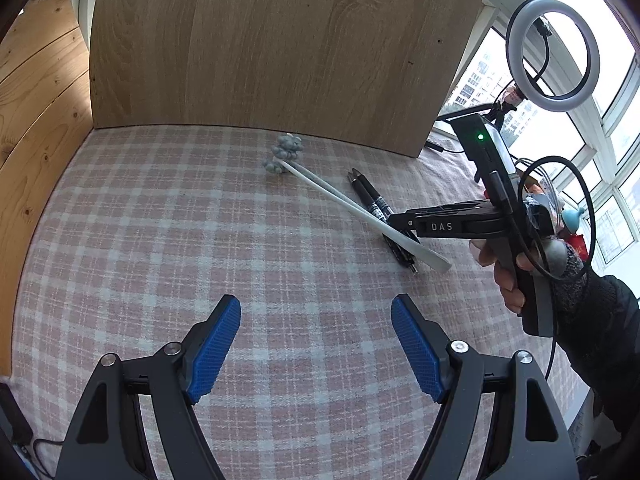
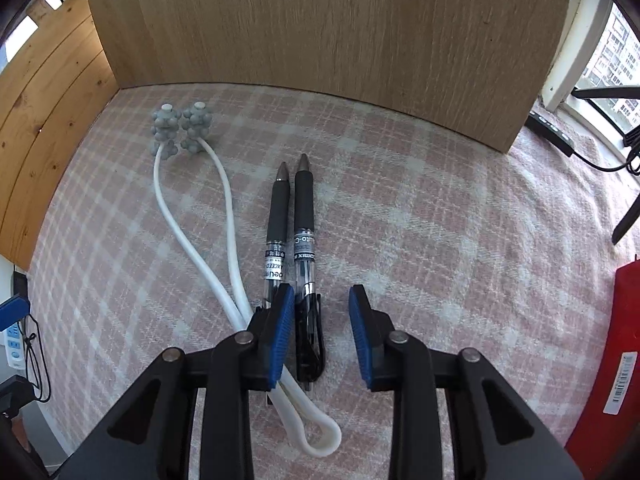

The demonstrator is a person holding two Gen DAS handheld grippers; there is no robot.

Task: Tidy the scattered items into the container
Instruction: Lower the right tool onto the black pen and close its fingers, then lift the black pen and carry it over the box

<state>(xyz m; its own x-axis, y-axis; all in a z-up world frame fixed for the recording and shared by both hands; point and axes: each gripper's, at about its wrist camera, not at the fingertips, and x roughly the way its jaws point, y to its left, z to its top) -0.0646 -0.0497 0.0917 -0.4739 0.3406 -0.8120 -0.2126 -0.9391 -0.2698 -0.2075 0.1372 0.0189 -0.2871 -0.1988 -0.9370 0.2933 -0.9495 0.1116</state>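
Pens (image 2: 294,236): two black pens lay side by side, touching, on the pink checked cloth (image 2: 420,216), tips toward the upright wooden board (image 2: 320,32); the right-hand pen's clip end lay in the gap between the blue pads, close against the left pad, while the left-hand pen's clip end was hidden behind that pad.
Massager (image 2: 224,216): a white looped massager with grey knobbly balls at its two ends lay just left of the pens, its arms crossing near the gripper and its closed loop passing under the left finger; the balls rested close to the board.
Right gripper (image 2: 320,300): pointed steeply down over the clip ends of the pens; jaws partly apart, a clear gap between the right pad and the nearer pen, nothing clamped; in the left wrist view the gripper (image 1: 394,220) was seen from the side, above the pens (image 1: 374,206) and massager (image 1: 352,206), gripped by a hand (image 1: 502,276) in a dark sleeve.
Left gripper (image 1: 316,312): hung over bare cloth (image 1: 160,216), well apart from the items; jaws wide apart, holding nothing.
Surroundings: a red object (image 2: 608,360) lay at the cloth's right edge, only partly in view; a ring light (image 1: 554,54) stood by the window.
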